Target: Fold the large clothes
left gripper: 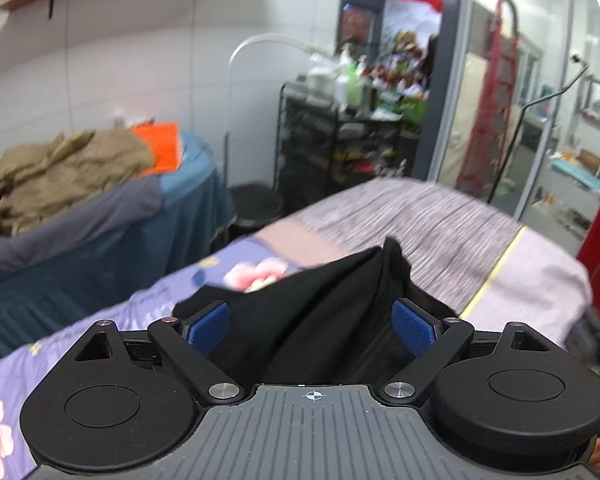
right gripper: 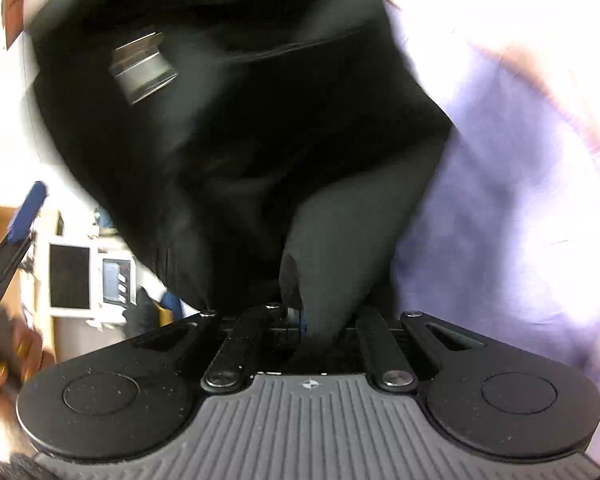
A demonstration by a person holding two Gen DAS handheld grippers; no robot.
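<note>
My left tongs (left gripper: 312,330) stand wide open, the two blue pads (left gripper: 210,326) well apart, and black cloth (left gripper: 324,304) bunches up in the gap between them without either pad pressing on it, so I judge that side holds nothing. My right tongs (right gripper: 300,320) are drawn together, the arms nearly parallel, and a tuck of the same black garment (right gripper: 260,140) runs down into the pinch, so I read them as clamped on the cloth.

From that pinch the garment rises and spreads across most of the right view, hanging loose and rumpled instead of lying flat. A grey metal fitting (right gripper: 142,68) shows on it near the top; I cannot tell what it is. That view is heavily blurred.

Just past the cloth in the left view lies the bed (left gripper: 440,220), with a flowered lilac sheet (left gripper: 100,328) nearest me and a striped grey cover beyond. Farther off to the left, a second bed carries a heap of tan clothes (left gripper: 60,168) and something orange (left gripper: 160,144). A dark shelf rack (left gripper: 340,140) crowded with bottles stands at the back.

As I judge it, the folding has hardly begun: the garment is gathered in a bunch, no neat crease or flat panel shows, and only one corner is held. Still to do are a second grip, spreading it on the bed, and the folds themselves.
</note>
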